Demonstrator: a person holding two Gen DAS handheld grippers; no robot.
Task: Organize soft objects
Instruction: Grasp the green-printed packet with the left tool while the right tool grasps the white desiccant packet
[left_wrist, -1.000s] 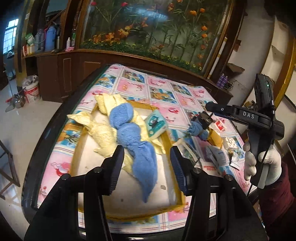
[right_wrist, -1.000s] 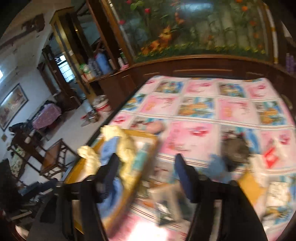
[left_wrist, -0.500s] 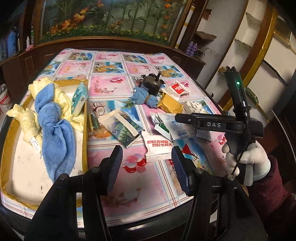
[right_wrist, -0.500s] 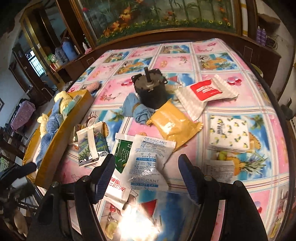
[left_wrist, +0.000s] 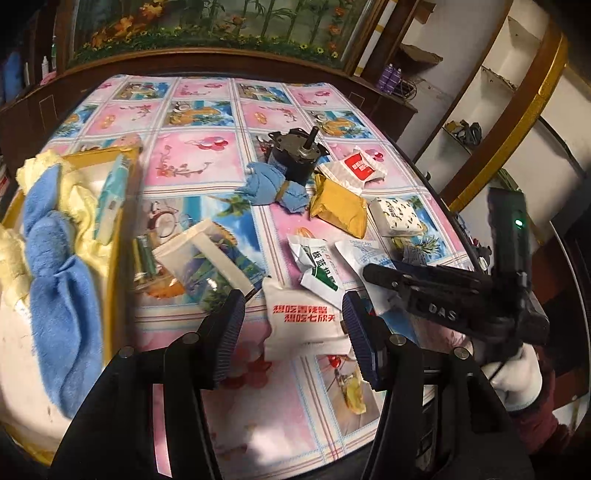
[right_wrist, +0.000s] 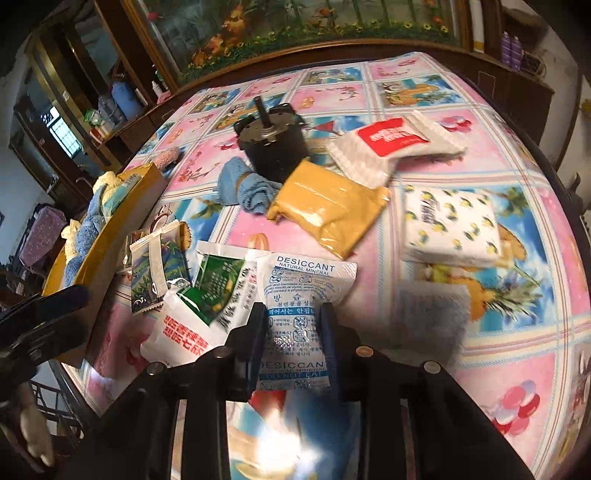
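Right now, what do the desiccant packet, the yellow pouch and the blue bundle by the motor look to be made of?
Desiccant packet: white, matte, probably paper-like film; crinkled, printed. Yellow pouch: probably plastic film, glossy highlights, wrinkles. Blue bundle: soft terry-like cloth, fuzzy surface, rolled folds.

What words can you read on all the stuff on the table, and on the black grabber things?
"DESICCANT NATURAL MINERAL": white packet pinched by the right gripper.
"DAS": side of the right gripper, seen from the left wrist camera.
Red characters on the white pouch: legible print, not Latin letters.
Red-label packet, green-and-white sachet: too blurred.
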